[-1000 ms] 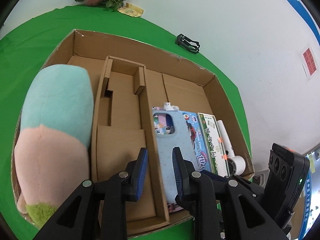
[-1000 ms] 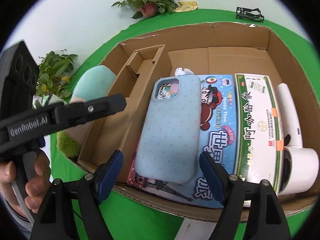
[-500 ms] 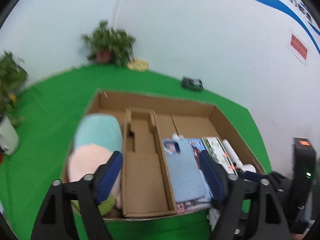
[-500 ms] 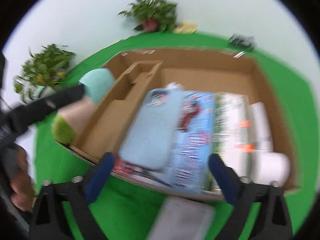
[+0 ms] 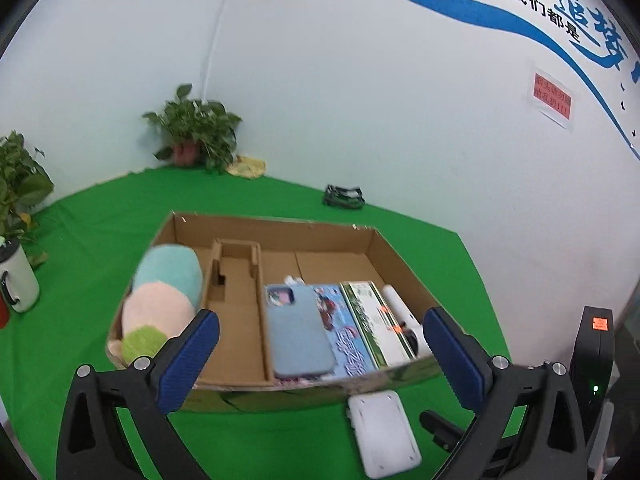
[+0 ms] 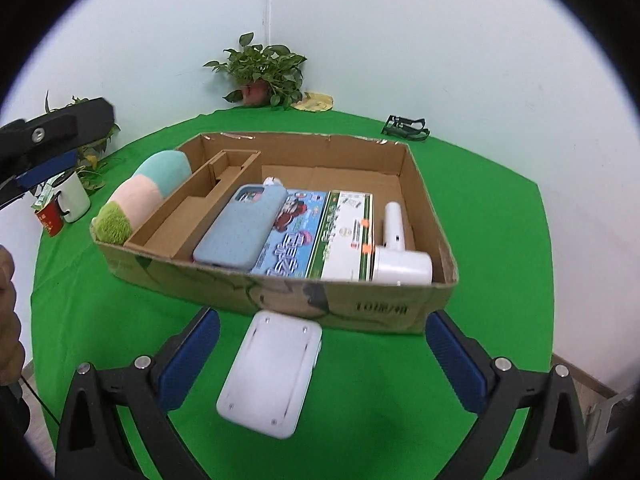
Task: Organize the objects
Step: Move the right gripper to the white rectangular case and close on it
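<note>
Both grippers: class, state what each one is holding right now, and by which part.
Nothing is held. The left gripper and right gripper are both open; the white device lies untouched on the green cloth between the right gripper's fingers.

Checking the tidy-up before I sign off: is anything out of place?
Yes. A white flat device lies on the green cloth outside the cardboard box, just in front of its near wall, while the other items sit inside.

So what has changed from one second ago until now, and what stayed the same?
Both hand-held grippers pulled back and up from the cardboard box. The left hand-held gripper opened from nearly shut; the right hand-held gripper stayed open. Neither holds anything. A white flat device now shows on the green cloth in front of the box. The phone, booklets, plush toy and white tool lie as before.
</note>
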